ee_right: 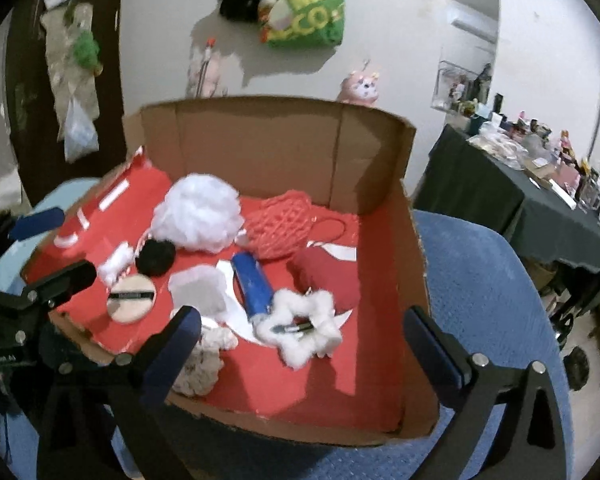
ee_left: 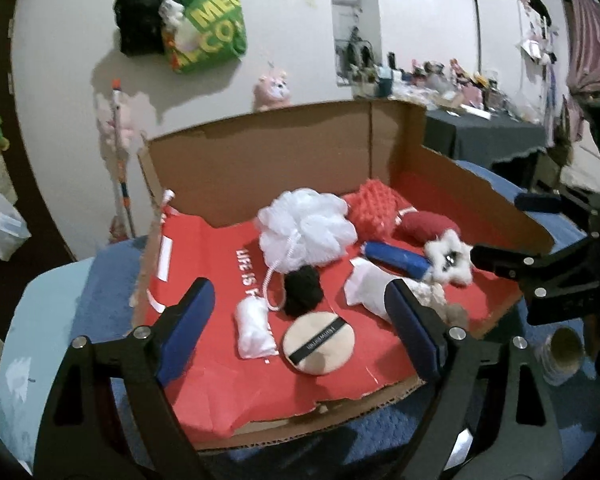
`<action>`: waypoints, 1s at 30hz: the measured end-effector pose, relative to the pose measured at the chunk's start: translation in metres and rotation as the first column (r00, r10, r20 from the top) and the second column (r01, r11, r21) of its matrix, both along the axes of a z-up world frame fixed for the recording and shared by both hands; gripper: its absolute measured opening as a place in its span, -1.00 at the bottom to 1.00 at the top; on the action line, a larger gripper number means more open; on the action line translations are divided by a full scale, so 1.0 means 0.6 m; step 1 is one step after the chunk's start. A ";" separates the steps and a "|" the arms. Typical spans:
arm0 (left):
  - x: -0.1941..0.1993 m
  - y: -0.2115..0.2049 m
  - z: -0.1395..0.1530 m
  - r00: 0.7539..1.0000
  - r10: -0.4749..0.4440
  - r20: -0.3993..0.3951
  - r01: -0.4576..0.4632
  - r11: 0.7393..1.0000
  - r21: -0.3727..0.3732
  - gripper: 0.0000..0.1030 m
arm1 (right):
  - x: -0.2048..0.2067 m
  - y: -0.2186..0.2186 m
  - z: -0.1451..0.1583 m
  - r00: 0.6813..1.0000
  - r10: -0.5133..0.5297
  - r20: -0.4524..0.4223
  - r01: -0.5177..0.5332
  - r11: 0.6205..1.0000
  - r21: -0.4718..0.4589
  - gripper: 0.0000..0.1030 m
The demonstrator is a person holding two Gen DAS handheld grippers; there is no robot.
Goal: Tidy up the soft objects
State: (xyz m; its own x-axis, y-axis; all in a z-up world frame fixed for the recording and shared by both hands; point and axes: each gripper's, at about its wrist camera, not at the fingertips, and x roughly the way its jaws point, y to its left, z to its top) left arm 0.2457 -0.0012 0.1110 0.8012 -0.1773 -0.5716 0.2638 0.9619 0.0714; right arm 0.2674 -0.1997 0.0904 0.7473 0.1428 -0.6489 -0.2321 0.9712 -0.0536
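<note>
Both tongs hover at the near edge of the cardboard box (ee_right: pixel 380 152), the left gripper (ee_left: pixel 300 320) and the right gripper (ee_right: pixel 300 344) each spread wide and pinching nothing. Just past them on the red lining lie a round powder puff (ee_left: pixel 318 342), a white cotton wad (ee_left: pixel 254 328), a black pom-pom (ee_left: pixel 302 288) and a white star-shaped fluffy clip (ee_right: pixel 300 330). Farther in are a blue roll (ee_right: pixel 252 280), a dark red cushion (ee_right: pixel 328 276), a white bath pouf (ee_left: pixel 306 228) and a red knitted pouch (ee_right: pixel 278 226) near the far wall.

Your left gripper (ee_left: pixel 298 322) hangs open over the box's (ee_left: pixel 260 156) near edge, empty. Between its fingers lie a round powder puff (ee_left: pixel 318 343), a black pom-pom (ee_left: pixel 302 289) and a white bath sponge (ee_left: pixel 306 229) farther back.
</note>
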 end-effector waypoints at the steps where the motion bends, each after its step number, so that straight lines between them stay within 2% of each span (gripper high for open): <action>1: -0.001 0.000 0.001 1.000 0.022 0.016 -0.022 1.000 -0.003 0.83 | -0.001 -0.002 -0.002 1.000 -0.009 0.006 0.009 1.000 0.010 1.00; 5: -0.001 0.004 -0.004 0.996 0.071 0.049 -0.069 0.997 -0.040 0.84 | -0.003 -0.004 -0.014 0.998 -0.041 0.056 0.039 0.999 0.032 1.00; 12: 0.004 0.010 -0.015 0.991 0.117 0.068 -0.110 0.990 -0.091 0.84 | -0.002 -0.013 -0.027 0.993 -0.077 0.087 0.071 0.995 0.073 1.00; 18: 0.003 0.017 -0.019 0.982 0.160 0.106 -0.150 0.984 -0.098 0.89 | -0.001 -0.008 -0.036 0.992 -0.088 0.093 0.080 0.993 0.081 1.00; 21: 0.008 0.018 -0.024 0.984 0.153 0.091 -0.144 0.984 -0.105 0.91 | -0.003 -0.004 -0.038 0.991 -0.092 0.100 0.084 0.994 0.074 1.00; 23: 0.010 0.016 -0.028 0.986 0.144 0.085 -0.135 0.985 -0.106 1.00 | -0.004 -0.003 -0.038 0.989 -0.098 0.107 0.091 0.994 0.067 1.00; 30: 0.017 0.000 -0.050 0.993 0.113 0.034 -0.109 0.990 -0.086 1.00 | -0.010 0.006 -0.040 0.984 -0.118 0.137 0.113 0.993 0.041 1.00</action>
